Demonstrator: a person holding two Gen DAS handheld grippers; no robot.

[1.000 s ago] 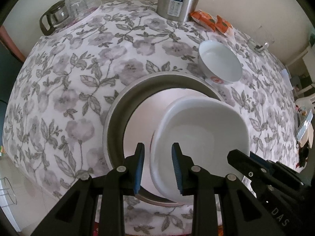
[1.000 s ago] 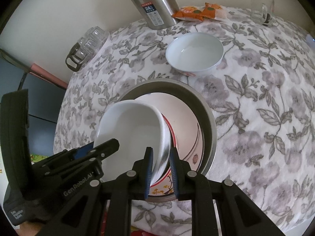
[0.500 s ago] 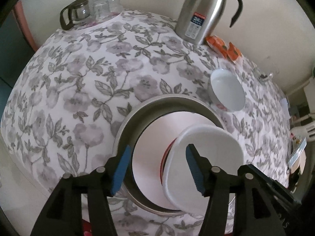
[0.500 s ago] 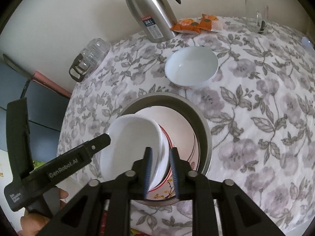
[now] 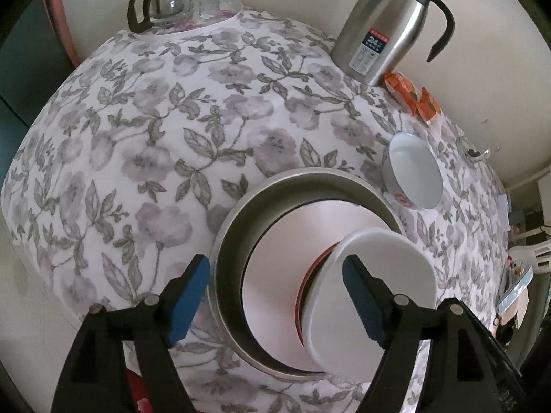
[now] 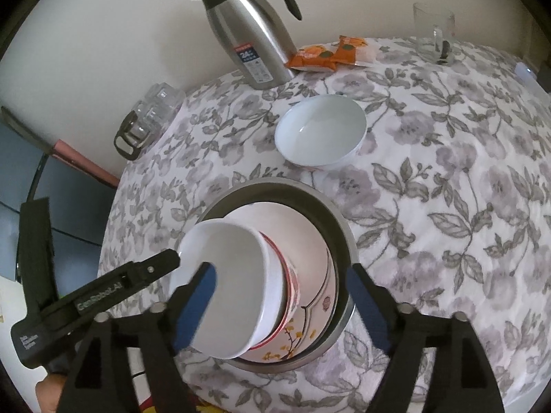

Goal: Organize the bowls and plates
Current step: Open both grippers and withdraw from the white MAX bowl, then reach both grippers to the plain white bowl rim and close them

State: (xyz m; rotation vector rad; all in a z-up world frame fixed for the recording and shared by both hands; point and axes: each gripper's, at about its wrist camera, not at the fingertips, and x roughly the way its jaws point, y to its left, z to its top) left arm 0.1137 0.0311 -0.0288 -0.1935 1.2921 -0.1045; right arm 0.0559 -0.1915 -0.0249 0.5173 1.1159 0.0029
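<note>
Flower-print tablecloth [image 6: 447, 179] across the whole frame in both views. At lower centre, metal basin [image 6: 339, 227] holding a stack of patterned plates [image 6: 310, 309], white dish [image 6: 234, 285] on top, leaning toward the basin's lower left in the right wrist view. Steel thermos jug [image 6: 251, 41] at top. White bowl [image 6: 320, 134] just above the basin, apart from it. Orange snack packets [image 6: 323, 55] right of the jug. Left gripper [image 5: 275, 296] released, jaws just opened wide, pads clear of the dish. Right gripper [image 6: 282, 303] likewise released, jaws just spread, straddling dish and plates without pressing.
</note>
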